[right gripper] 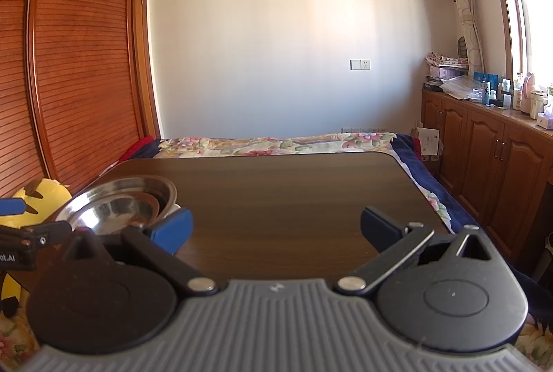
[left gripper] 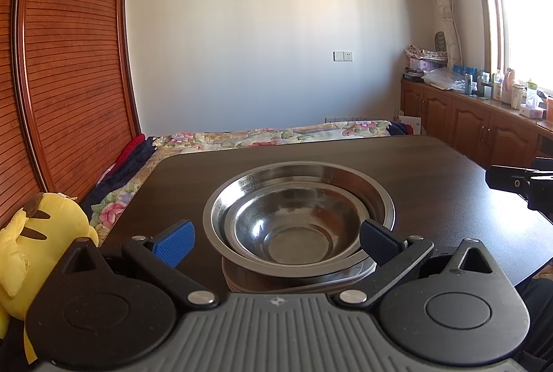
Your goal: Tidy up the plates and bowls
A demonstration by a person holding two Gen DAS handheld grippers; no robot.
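Observation:
A small steel bowl point(left gripper: 293, 226) sits nested inside a larger steel bowl point(left gripper: 376, 192), on top of stacked plates point(left gripper: 349, 278) on the dark wooden table point(left gripper: 432, 171). My left gripper point(left gripper: 276, 242) is open, its blue pads on either side of the stack's near rim, holding nothing. The stack also shows in the right wrist view point(right gripper: 117, 204) at the table's left side. My right gripper point(right gripper: 276, 230) is open and empty over the bare table point(right gripper: 293, 192), to the right of the stack.
A yellow plush toy point(left gripper: 38, 240) lies left of the table. A bed with a floral quilt point(left gripper: 276, 133) lies beyond the far edge. Wooden cabinets point(right gripper: 490, 157) with bottles on top line the right wall. A slatted wardrobe point(left gripper: 69, 61) stands left.

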